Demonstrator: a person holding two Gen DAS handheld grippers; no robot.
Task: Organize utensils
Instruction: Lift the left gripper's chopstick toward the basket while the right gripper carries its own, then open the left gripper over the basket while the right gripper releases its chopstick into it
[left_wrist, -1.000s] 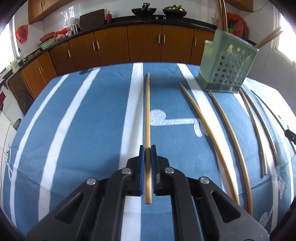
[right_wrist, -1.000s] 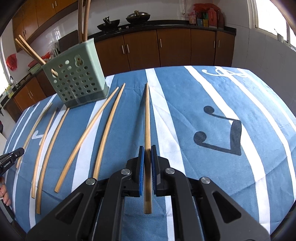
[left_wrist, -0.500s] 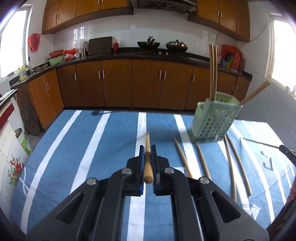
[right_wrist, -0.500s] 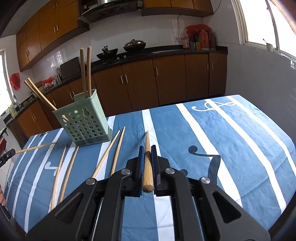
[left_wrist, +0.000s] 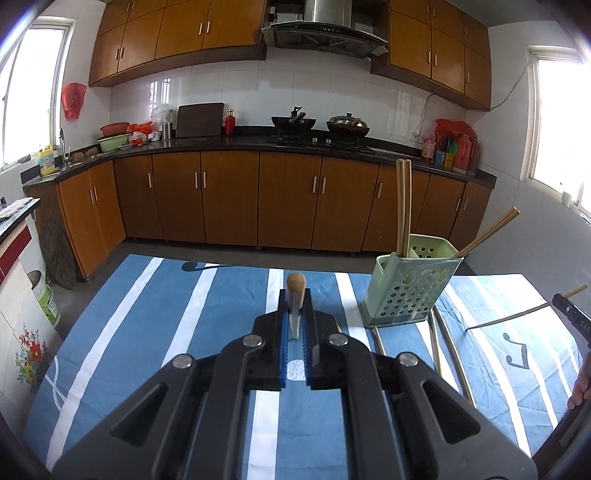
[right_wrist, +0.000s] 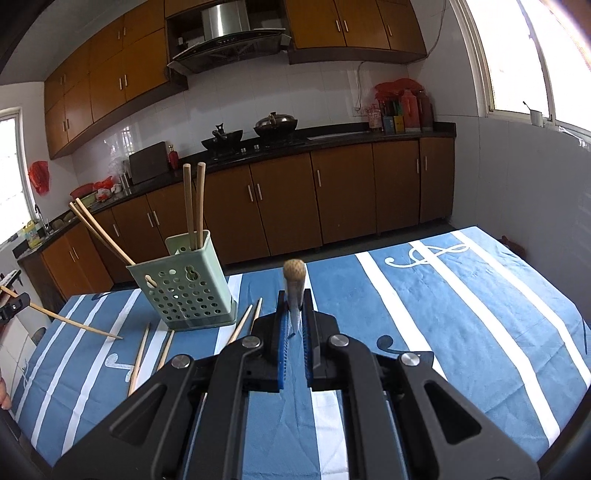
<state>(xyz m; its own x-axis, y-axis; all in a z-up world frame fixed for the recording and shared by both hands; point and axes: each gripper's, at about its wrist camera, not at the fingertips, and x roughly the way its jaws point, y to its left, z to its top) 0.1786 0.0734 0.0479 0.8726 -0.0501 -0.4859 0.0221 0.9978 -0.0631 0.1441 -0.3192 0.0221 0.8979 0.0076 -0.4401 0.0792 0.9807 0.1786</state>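
Above the blue striped worktop (left_wrist: 147, 332), left gripper (left_wrist: 295, 317) and right gripper (right_wrist: 293, 317) each have fingers clenched on one wooden chopstick (left_wrist: 295, 291) (right_wrist: 294, 280), lifted clear. Green perforated holder (right_wrist: 184, 291) stands on worktop holding four chopsticks; more chopsticks (right_wrist: 138, 358) lie beside it.

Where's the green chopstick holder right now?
The green holder stands on the striped tablecloth, right of the left tongs in that view, and left of the right tongs in the other.

Holder (right_wrist: 184, 291): green, perforated, upright mid-tablecloth, four chopsticks (right_wrist: 194, 203) inside.
Loose chopsticks (right_wrist: 139, 356): four flat at its base.
Gripped chopsticks (left_wrist: 295, 295): two raised, tips angled down.
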